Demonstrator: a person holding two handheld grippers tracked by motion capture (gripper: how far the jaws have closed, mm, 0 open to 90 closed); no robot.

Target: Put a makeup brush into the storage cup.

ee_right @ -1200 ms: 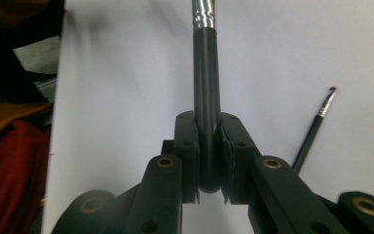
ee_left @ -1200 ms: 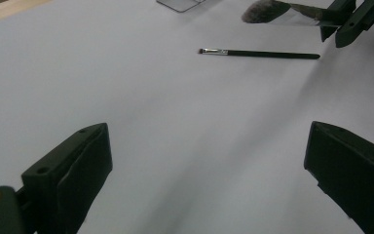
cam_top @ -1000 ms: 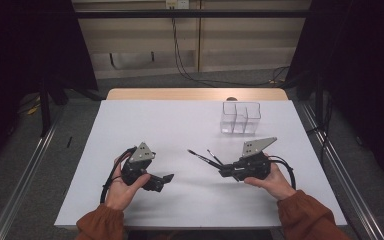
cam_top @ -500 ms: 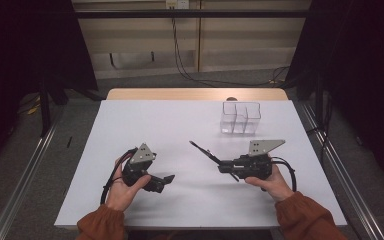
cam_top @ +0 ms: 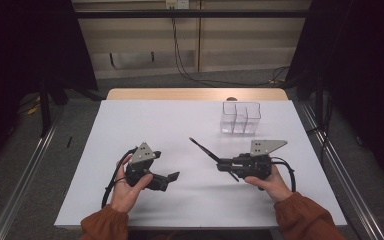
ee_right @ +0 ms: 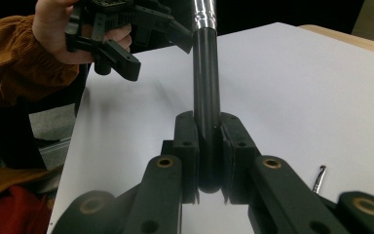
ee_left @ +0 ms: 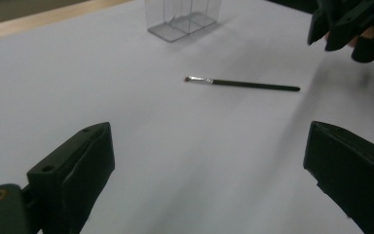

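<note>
The right gripper (cam_top: 223, 166) is held over the right half of the tabletop (cam_top: 180, 125), toward the near edge, with its jaws clamped together on the butt end of a black-handled brush (cam_top: 203, 148). In the high view the brush projects from the jaws toward the far left, tilted upward off the surface. In the right gripper view the dark handle (ee_right: 206, 92) rises straight between the two jaw pads, and a silver ferrule shows at the upper edge of that view. A second, thinner brush (ee_left: 241, 84) lies flat on the tabletop just beside the right gripper; in the left gripper view its small tip points toward the far edge. The left gripper (cam_top: 172, 176) is held over the left half of the tabletop near the near edge, its jaws standing well apart with nothing between them. A clear plastic organizer (cam_top: 240, 118) stands upright toward the far right corner of the tabletop, well apart from both grippers. It is divided into several upright compartments by transparent walls; no contents can be made out in any compartment. The organizer rests directly on the white surface, with the wooden far edge of the table behind it.
</note>
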